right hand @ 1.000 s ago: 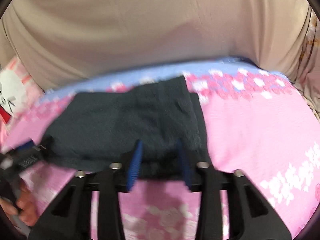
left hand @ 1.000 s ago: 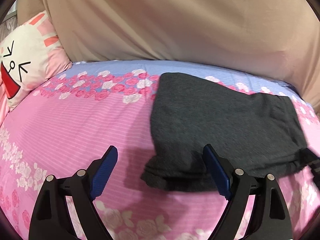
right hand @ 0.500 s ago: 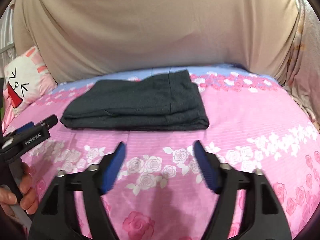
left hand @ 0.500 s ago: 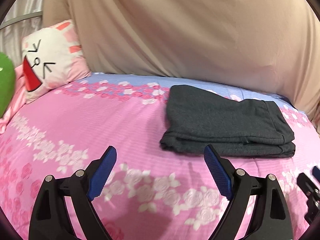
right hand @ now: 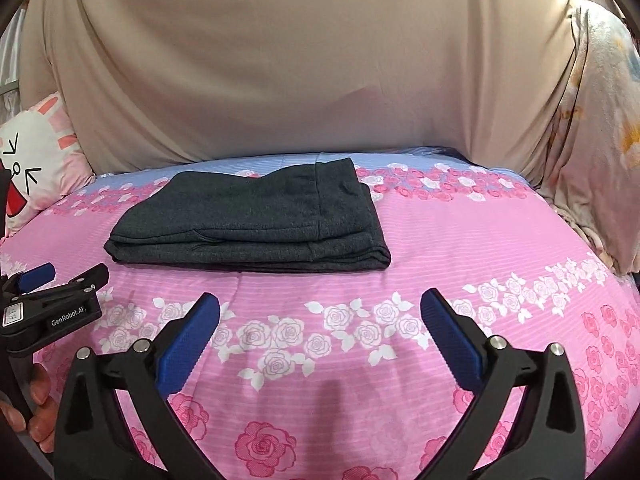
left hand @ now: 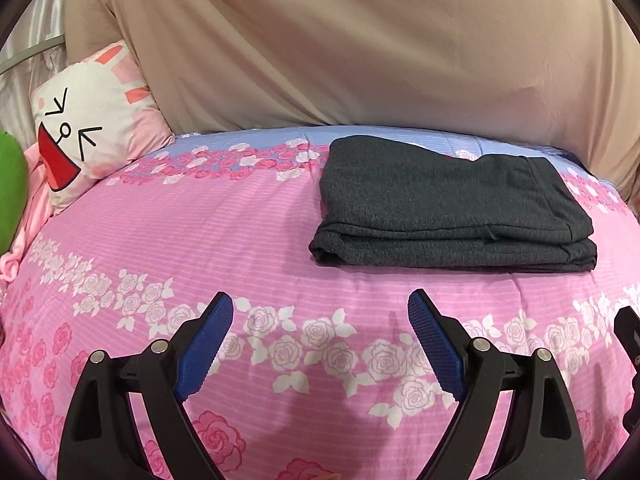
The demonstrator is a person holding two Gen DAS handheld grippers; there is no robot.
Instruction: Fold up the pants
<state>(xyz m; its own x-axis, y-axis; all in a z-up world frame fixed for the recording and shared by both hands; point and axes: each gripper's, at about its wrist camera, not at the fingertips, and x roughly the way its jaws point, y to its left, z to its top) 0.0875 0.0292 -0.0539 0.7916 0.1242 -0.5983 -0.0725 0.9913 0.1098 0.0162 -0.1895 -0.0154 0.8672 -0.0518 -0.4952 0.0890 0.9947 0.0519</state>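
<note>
Dark grey pants [left hand: 448, 204] [right hand: 256, 220] lie folded into a flat rectangular stack on the pink flowered bedspread [left hand: 200, 248] [right hand: 460, 248]. My left gripper [left hand: 320, 304] hovers over the bedspread in front of the pants, jaws wide, nothing between them. My right gripper [right hand: 320, 300] also sits short of the stack, its jaws still opening and empty. In the right wrist view the left gripper [right hand: 64, 276] shows at the left edge, held by a hand [right hand: 36, 404].
A rabbit-face pillow [left hand: 88, 128] [right hand: 28, 160] leans at the far left beside a green object [left hand: 10, 188]. A beige draped cloth [left hand: 360, 48] [right hand: 300, 60] backs the bed. A floral fabric [right hand: 600, 120] hangs at the right.
Both grippers have pulled back from the pants toward the near side of the bed. The right gripper, nearly shut over the stack's near edge before, now stands wide and empty.
</note>
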